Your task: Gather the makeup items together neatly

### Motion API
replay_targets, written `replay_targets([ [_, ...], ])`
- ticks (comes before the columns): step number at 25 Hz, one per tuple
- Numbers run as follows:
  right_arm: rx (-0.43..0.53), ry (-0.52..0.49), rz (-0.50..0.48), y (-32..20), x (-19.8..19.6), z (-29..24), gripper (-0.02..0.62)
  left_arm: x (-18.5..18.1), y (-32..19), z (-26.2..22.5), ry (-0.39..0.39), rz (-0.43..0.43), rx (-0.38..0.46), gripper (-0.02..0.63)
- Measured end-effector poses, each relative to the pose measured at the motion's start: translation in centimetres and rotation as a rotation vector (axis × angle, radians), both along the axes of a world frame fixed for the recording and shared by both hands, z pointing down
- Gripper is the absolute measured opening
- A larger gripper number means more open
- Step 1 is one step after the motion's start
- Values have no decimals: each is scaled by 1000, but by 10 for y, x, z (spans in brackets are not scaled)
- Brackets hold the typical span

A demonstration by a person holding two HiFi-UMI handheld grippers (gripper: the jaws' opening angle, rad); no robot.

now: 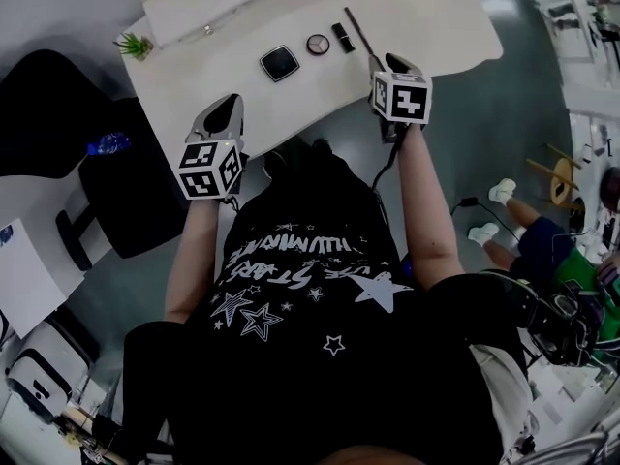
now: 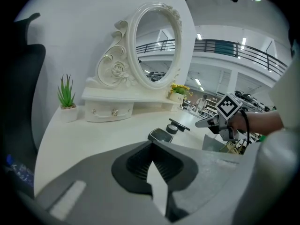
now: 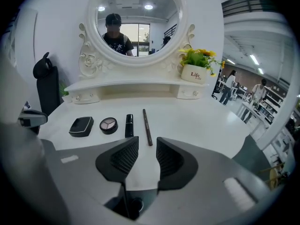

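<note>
Four makeup items lie in a row on the white table (image 1: 446,17): a black square compact (image 1: 279,63) (image 3: 81,126), a round eyeshadow pot (image 1: 318,44) (image 3: 108,125), a black lipstick (image 1: 342,37) (image 3: 129,125) and a brown pencil (image 1: 360,33) (image 3: 146,126). My right gripper (image 1: 395,66) (image 3: 147,146) is at the table's near edge, just short of the pencil's near end, open and empty. My left gripper (image 1: 221,119) (image 2: 151,144) hovers at the near left edge with its tips together and nothing held. The compact (image 2: 160,136) lies just beyond it.
An ornate white mirror (image 3: 136,27) on a drawer shelf stands at the back. A flower pot (image 3: 195,71) sits on its right end, a small green plant (image 1: 134,44) at the table's left. A black chair (image 1: 145,192) and blue bottle (image 1: 107,144) are to the left.
</note>
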State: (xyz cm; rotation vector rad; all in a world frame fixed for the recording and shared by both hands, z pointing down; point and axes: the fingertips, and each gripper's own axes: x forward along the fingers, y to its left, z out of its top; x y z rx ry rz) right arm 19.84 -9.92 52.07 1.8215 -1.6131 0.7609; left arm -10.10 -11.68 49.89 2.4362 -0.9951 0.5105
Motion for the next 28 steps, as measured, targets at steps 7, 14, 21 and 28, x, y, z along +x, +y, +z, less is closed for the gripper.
replay_targets([
  [7, 109, -47, -28, 11, -22, -16, 192, -4, 20, -7, 10, -25, 23, 2],
  [14, 185, -89, -54, 63, -40, -30, 216, 5, 75, -14, 15, -43, 34, 2],
  [21, 238, -118, -82, 141, -59, -51, 179, 8, 150, -35, 22, -57, 75, 2],
  [28, 274, -105, -116, 201, -71, -68, 89, 4, 219, -45, 30, -89, 94, 2],
])
